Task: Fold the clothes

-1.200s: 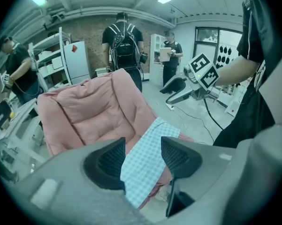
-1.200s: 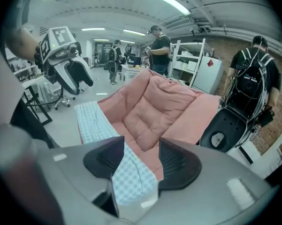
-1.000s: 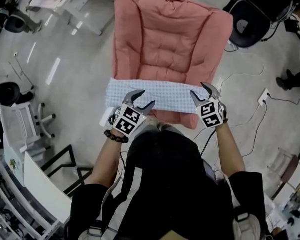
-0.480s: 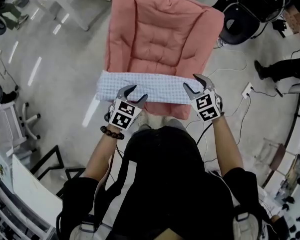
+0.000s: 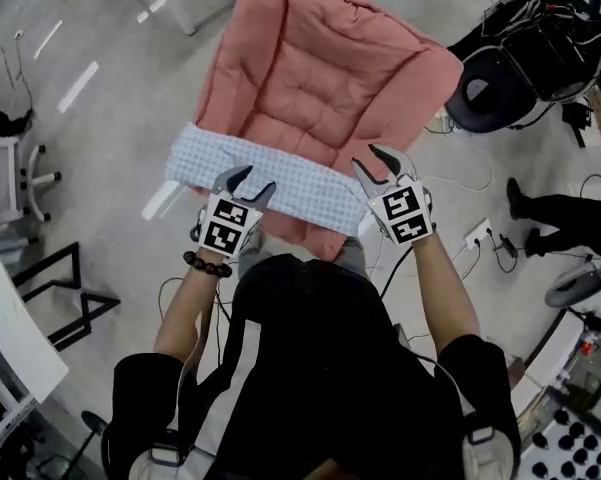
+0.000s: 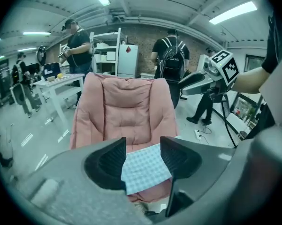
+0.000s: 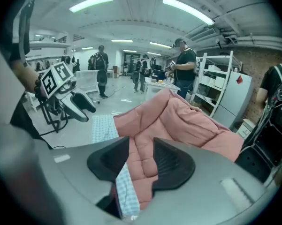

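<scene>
Pink cushion (image 5: 315,78), blue checked cloth (image 5: 280,176) draped across

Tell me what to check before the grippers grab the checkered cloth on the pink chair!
1. Checkered cloth lies in a strip across the front of the pink chair: ok.
2. Left gripper has its jaws apart with nothing pinched: ok.
3. Right gripper is empty: ok. Its jaws have just been closing with nothing pinched between them, so they may need opening wider.
4. Grippers are down at the cloth: not ok. Both hang above it.
5. One gripper is near each end of the cloth: ok.
6. Cloth's folded edges line up neatly: cannot tell.
</scene>
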Demonstrator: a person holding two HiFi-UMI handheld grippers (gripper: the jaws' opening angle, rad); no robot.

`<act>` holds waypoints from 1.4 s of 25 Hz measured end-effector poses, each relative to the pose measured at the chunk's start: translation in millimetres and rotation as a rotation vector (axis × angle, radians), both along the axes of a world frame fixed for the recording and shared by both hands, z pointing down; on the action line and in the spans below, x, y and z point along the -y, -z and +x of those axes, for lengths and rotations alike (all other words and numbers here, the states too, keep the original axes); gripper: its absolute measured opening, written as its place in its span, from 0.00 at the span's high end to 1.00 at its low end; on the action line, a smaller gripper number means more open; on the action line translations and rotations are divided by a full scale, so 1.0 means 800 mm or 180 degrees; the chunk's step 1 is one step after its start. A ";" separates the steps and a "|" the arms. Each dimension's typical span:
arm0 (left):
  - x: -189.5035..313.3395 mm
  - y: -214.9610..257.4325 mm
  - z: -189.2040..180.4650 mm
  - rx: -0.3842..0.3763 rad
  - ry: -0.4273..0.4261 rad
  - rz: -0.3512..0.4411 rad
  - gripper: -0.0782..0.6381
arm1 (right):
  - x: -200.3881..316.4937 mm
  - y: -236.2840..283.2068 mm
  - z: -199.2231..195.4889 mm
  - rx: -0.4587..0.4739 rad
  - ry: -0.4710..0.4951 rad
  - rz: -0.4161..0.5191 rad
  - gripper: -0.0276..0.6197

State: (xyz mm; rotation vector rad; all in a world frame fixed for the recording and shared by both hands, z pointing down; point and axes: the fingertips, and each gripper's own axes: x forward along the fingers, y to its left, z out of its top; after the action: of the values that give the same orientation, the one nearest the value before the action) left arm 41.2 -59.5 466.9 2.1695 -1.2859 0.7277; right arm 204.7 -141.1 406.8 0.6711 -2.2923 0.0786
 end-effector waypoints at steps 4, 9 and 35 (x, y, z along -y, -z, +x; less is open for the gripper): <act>-0.007 -0.015 0.049 0.0037 0.0885 -0.0178 0.56 | 0.026 -0.009 0.018 0.0257 0.0711 -0.0189 0.72; -0.008 0.001 0.083 0.0173 0.1707 -0.0085 0.56 | 0.040 -0.024 0.025 0.0271 0.1302 -0.0341 0.73; -0.196 -0.103 0.094 -0.0733 0.4163 -0.0153 0.54 | -0.080 -0.157 -0.103 -0.0191 0.2565 -0.1079 0.67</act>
State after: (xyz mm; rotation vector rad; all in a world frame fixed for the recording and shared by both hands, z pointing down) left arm 116.2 97.5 549.1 0.9089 -2.0552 -0.0472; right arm 122.3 -77.2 532.4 -0.4298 -2.2484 0.0585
